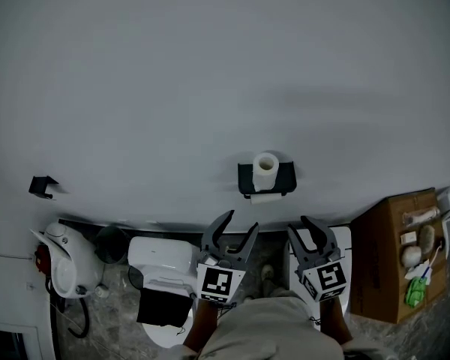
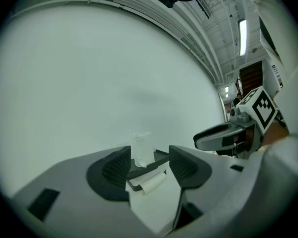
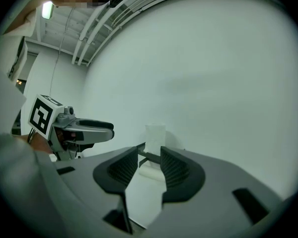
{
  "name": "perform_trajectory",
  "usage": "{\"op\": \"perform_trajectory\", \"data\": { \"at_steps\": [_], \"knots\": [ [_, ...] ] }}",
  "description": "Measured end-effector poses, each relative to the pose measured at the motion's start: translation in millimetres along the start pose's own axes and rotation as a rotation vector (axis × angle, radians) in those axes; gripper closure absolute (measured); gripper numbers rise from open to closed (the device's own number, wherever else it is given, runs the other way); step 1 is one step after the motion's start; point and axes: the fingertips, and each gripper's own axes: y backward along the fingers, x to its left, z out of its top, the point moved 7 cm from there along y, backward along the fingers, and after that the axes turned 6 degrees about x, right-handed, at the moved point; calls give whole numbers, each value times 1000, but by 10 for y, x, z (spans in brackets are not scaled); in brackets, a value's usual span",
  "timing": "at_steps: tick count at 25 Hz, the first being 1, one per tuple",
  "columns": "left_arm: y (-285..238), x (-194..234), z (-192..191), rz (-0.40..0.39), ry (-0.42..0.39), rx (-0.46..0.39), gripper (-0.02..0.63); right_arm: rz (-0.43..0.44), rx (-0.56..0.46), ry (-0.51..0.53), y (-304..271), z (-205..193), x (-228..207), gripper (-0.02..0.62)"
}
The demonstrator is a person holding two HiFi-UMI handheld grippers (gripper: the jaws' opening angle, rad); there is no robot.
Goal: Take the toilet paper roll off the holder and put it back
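The toilet paper roll (image 1: 265,168) stands upright on top of the black holder (image 1: 285,177), which is fixed to the far wall (image 1: 210,73). The left claw (image 1: 230,229) and right claw (image 1: 313,235) are both released and empty. They point at the roll from well short of it, probably lining up a reach.

The right gripper (image 3: 149,152) has its jaws apart and empty, framing an upright toilet paper roll (image 3: 155,135) on a dark holder (image 3: 145,154) against the white wall (image 3: 213,73), with the left gripper (image 3: 108,130) at left.
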Motion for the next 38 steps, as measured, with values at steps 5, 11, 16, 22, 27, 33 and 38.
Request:
{"op": "perform_trajectory", "data": {
  "at_steps": [5, 11, 16, 22, 27, 33, 38],
  "knots": [
    [-233, 36, 3, 9, 6, 6, 357, 13, 10, -2, -145, 25, -183, 457],
    [-453, 54, 3, 10, 9, 21, 357, 28, 7, -8, -282, 35, -345, 456],
    [-610, 94, 4, 10, 25, 35, 357, 41, 9, -15, -390, 39, -439, 456],
    [-756, 151, -7, 16, 30, 50, 356, 56, 22, -17, -503, 34, -517, 456],
    [-898, 169, -14, 14, 43, 64, 356, 58, 13, -17, -563, 52, -605, 457],
    [-1049, 194, -31, -4, 54, 83, 344, 62, 25, -22, -618, 42, -674, 457],
    [-1163, 202, -53, -18, 62, 105, 316, 67, 30, -27, -654, 50, -715, 457]
  ]
}}
